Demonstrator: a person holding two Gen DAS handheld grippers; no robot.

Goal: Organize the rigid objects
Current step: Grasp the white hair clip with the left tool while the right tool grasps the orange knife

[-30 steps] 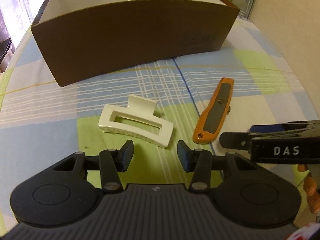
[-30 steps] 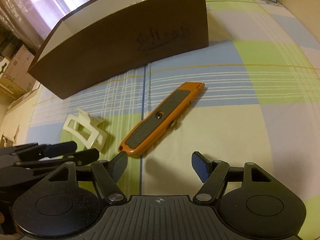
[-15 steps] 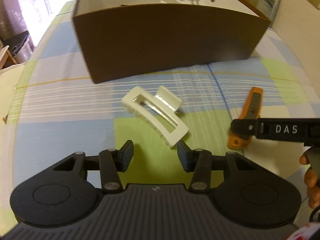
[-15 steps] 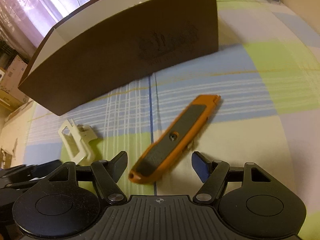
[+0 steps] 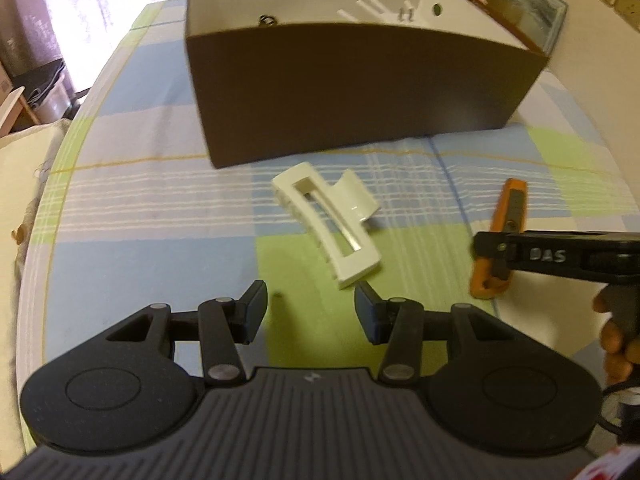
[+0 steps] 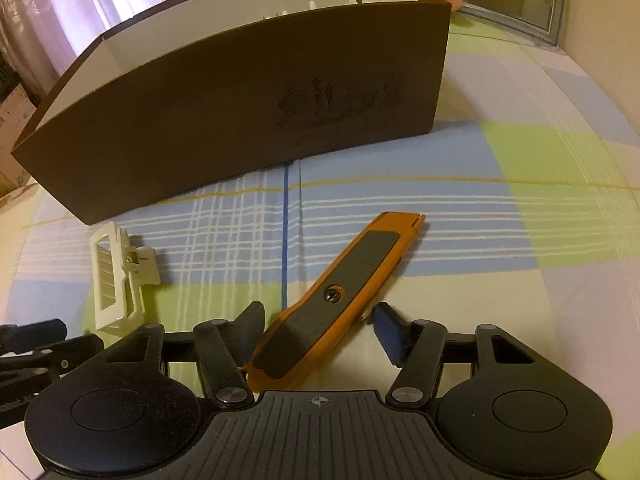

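Note:
An orange utility knife (image 6: 352,276) with a black grip lies slantwise on the checked cloth. Its butt end sits between the fingers of my right gripper (image 6: 320,318), whose jaws are closing. The pads stand close on both sides, with no firm press to be seen. A white hair claw clip (image 5: 328,216) lies ahead of my left gripper (image 5: 310,306), which is open and empty. The clip's near end is just in front of the left gripper's right fingertip (image 5: 366,304). The knife (image 5: 506,216) also shows at the right of the left wrist view, and the clip (image 6: 114,276) at the left of the right wrist view.
A brown cardboard box (image 5: 360,92) with a white inside stands behind both objects, and some white pieces show in it. A framed picture (image 5: 520,8) leans at the back right. The cloth's left edge (image 5: 44,208) curves away. A hand (image 5: 618,344) holds the right tool.
My right gripper has come forward over the knife, so its butt now lies between narrower jaws. The left wrist view has swung, and the clip sits slightly right of centre.

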